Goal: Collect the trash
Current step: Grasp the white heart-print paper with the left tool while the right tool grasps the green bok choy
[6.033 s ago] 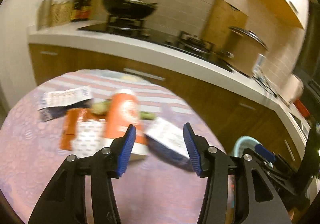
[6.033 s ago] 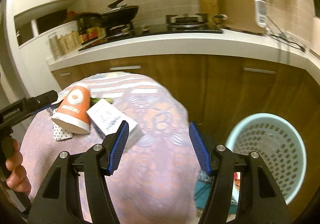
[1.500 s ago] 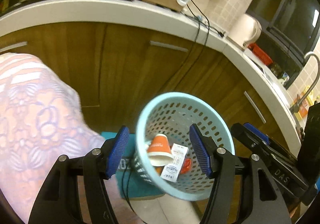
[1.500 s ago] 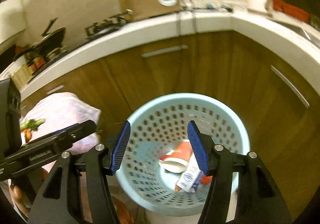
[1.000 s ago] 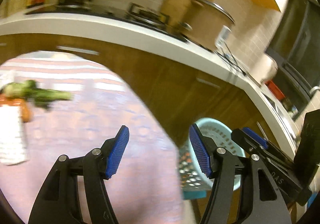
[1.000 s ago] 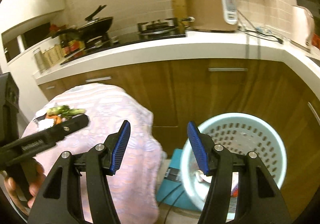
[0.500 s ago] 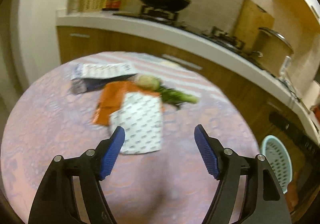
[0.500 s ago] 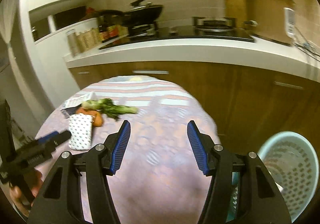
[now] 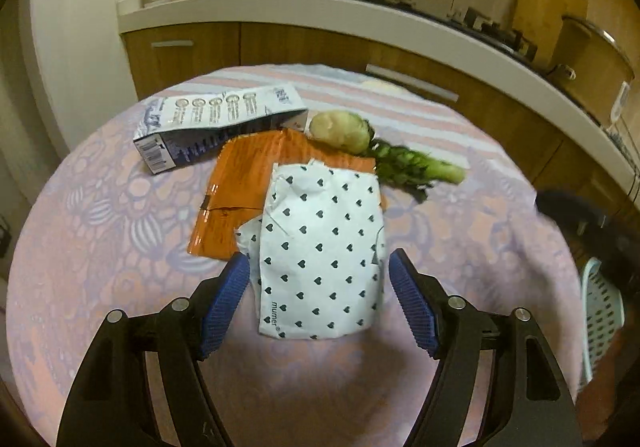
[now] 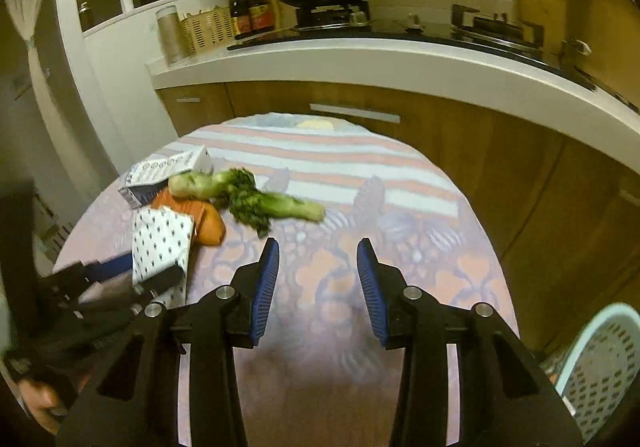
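- My left gripper [image 9: 316, 301], lower centre of its frame, stands spread; its jaws just narrowed slightly, straddling the near end of the white heart-print paper bag [image 9: 320, 247], pads apart from it.
- My right gripper [image 10: 318, 283] has been closing, nothing between its jaws.
- Behind the bag: flattened orange wrapper [image 9: 244, 183], white-and-blue carton [image 9: 216, 123], leafy green stalk [image 9: 404, 165].
- Pale-blue perforated basket [image 10: 600, 363], lower right.

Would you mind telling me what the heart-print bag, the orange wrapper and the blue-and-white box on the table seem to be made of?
Heart-print bag: probably thin matte paper; it shows sharp creases and a torn top edge.
Orange wrapper: likely plastic or foil film; it looks slightly glossy and finely wrinkled.
Blue-and-white box: printed cardboard, judging by its straight folded edges and flat panels.
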Demonstrator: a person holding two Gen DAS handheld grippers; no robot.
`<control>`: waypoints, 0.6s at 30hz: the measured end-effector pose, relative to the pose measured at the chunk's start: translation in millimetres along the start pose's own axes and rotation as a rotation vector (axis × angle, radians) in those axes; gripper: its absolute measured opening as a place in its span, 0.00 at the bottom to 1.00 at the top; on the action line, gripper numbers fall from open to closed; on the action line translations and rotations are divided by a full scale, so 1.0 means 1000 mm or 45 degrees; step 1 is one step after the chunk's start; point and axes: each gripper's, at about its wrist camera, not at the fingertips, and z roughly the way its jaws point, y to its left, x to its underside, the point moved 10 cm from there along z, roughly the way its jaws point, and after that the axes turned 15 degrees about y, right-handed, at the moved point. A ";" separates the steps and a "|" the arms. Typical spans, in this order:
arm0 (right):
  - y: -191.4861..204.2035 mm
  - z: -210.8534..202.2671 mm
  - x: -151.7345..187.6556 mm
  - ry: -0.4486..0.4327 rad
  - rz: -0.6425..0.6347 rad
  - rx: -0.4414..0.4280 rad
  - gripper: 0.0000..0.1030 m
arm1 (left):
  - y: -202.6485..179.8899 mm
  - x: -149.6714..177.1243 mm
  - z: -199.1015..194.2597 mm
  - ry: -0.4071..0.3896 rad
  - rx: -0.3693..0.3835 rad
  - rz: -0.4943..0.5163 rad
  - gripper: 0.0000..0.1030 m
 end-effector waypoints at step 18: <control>0.006 0.092 -0.042 0.258 0.030 -0.288 0.38 | 0.001 0.008 -0.025 -0.156 0.160 -0.035 0.12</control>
